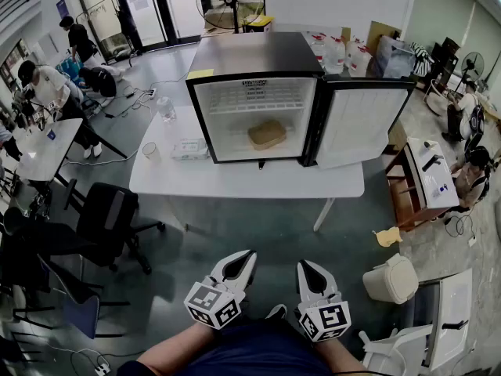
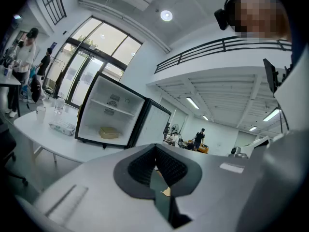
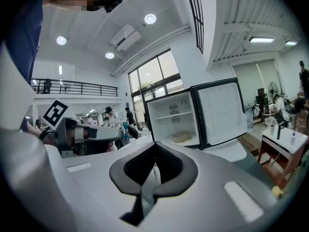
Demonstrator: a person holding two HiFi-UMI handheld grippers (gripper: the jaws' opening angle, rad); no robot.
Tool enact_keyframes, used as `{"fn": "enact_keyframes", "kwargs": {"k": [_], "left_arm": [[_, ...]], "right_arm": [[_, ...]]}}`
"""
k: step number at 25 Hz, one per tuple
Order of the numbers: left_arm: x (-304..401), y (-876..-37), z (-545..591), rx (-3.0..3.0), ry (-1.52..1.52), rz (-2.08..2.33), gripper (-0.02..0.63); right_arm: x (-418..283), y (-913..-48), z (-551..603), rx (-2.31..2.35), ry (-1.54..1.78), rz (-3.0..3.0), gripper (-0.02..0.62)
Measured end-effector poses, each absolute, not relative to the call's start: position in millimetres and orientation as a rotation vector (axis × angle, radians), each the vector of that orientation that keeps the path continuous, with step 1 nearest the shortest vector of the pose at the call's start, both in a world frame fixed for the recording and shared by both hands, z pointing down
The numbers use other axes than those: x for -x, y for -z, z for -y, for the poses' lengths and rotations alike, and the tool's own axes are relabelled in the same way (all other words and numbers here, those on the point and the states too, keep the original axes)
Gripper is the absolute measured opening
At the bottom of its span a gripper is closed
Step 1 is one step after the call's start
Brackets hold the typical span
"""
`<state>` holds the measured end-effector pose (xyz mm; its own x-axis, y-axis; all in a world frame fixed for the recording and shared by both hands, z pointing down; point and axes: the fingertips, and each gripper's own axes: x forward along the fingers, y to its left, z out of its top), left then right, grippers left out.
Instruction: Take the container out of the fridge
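Observation:
A small black fridge (image 1: 254, 100) stands on a white table (image 1: 243, 180), its door (image 1: 364, 124) swung open to the right. On its floor lies a tan lidded container (image 1: 267, 134), under a bare wire shelf. Both grippers hang low near my body, well short of the table. The left gripper (image 1: 239, 262) and the right gripper (image 1: 310, 270) are shut with nothing in them. In the left gripper view the container (image 2: 109, 132) shows far ahead beyond the shut left gripper (image 2: 155, 164). In the right gripper view the container (image 3: 181, 137) likewise lies far beyond the shut right gripper (image 3: 154, 164).
On the table left of the fridge stand a water bottle (image 1: 166, 110), a clear cup (image 1: 151, 152) and a flat wipes packet (image 1: 190, 149). A black office chair (image 1: 109, 218) stands at the left; a white bin (image 1: 391, 279) and a low wooden stand (image 1: 415, 182) are at the right. People are in the background.

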<state>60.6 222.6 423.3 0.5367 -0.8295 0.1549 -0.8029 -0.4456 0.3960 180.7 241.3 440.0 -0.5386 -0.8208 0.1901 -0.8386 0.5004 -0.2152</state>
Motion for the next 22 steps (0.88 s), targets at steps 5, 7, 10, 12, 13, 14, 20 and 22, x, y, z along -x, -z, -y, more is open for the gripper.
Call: {"fn": "enact_keyframes", "kwargs": {"k": [5,7,10,12,13,14,20,22], "left_arm": [[-41,-419,-221,-2.365,0.092,1.323,0.002],[-35,-418,-219,-2.375,0.092,1.309,0.002],[-24,-416,-213,-2.395,0.088,1.298,0.002],[-14,-415,-209,-2.406,0.086,1.292,0.002],[-8,-414,-208,-2.408,0.087,1.287,0.002],[-3,-414,-206,-2.41,0.089,1.281,0.002],[31,-418,-200,-2.411,0.114,1.222,0.002],[43,-424,-198,-2.408,0.114,1.211,0.002]], "right_arm": [[-160,-433,-241,-1.485,-0.422,2.661,0.005],[-152,-431,-240,-1.477,-0.419,2.649,0.005],[-140,-435,-237,-1.489,-0.446,2.64,0.005],[-133,-435,-234,-1.521,-0.476,2.638,0.005],[-129,-435,-232,-1.54,-0.489,2.627,0.005],[-126,-435,-230,-1.56,-0.496,2.608,0.005],[-100,-436,-222,-1.63,-0.469,2.512,0.005],[-88,-435,-220,-1.645,-0.448,2.497,0.005]]}}
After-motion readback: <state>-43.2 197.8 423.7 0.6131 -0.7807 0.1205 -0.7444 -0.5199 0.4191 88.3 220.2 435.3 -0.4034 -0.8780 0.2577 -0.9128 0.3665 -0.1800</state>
